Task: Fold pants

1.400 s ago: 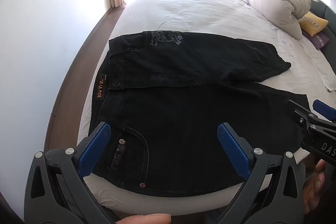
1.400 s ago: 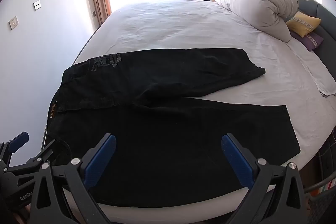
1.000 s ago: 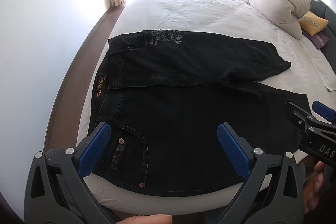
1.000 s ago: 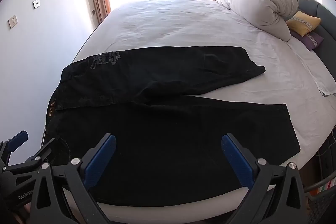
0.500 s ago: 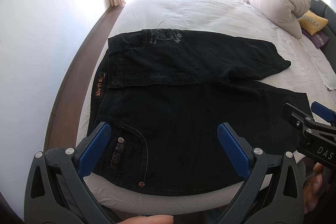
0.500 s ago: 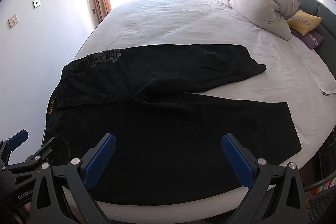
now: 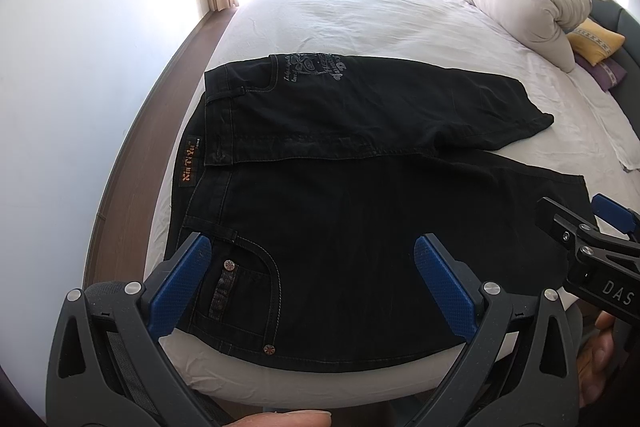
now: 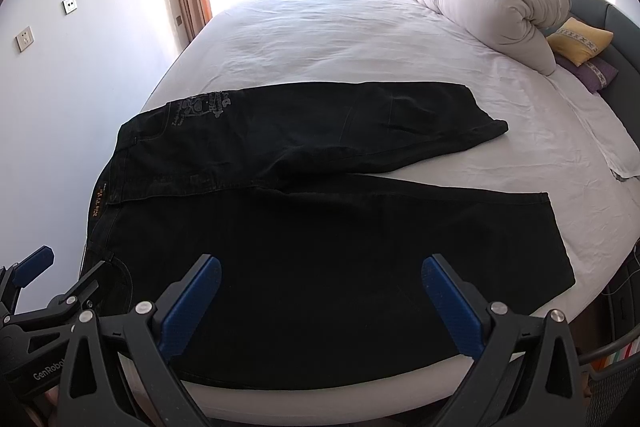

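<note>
Black jeans (image 7: 360, 227) lie flat on the white bed (image 7: 380, 15), waistband to the left, both legs running right. The far leg is shorter and angled away; the near leg reaches the bed's right edge (image 8: 520, 227). An orange label (image 7: 187, 167) marks the waistband. My left gripper (image 7: 312, 279) is open and empty, above the front pocket near the bed's near edge. My right gripper (image 8: 320, 299) is open and empty, above the near leg's lower edge. Each gripper shows in the other's view, the right one (image 7: 592, 239) and the left one (image 8: 48, 287).
A rolled white duvet (image 8: 492, 11) and yellow (image 8: 580, 41) and purple pillows lie at the bed's far right by the dark headboard. A folded white cloth (image 8: 612, 143) lies at the right. A wall with sockets is at the left, a bright balcony door behind.
Both grippers have drifted slightly back and up, so the jeans sit a little lower and farther in view. Jaws stay open and the jeans have not moved.
</note>
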A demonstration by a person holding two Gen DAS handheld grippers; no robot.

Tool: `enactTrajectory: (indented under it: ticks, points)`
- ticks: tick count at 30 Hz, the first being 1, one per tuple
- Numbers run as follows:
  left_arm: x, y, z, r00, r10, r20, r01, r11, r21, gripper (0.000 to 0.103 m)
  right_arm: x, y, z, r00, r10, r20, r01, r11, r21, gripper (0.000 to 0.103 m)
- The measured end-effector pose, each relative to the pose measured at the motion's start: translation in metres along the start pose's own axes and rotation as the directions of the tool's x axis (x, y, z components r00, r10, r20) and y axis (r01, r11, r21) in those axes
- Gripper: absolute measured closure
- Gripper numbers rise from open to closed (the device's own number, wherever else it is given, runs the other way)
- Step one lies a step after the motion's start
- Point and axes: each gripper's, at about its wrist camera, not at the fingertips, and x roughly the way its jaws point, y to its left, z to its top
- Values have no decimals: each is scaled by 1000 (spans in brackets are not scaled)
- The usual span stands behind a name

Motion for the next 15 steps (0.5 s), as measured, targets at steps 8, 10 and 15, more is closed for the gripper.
enactTrajectory:
  ticks: [8,10,15]
  points:
    - [1,0,0,1000,0,-1,0,1000,0,0,0,0,-3,1000,2,0,-2,1000,0,0]
    - [0,0,0,1000,0,-1,0,1000,0,0,0,0,-3,1000,2,-1,-2,1000,0,0]
    - [0,0,0,1000,0,-2,0,1000,0,0,1,1,-5,1000,3,-3,-3,1000,0,0]
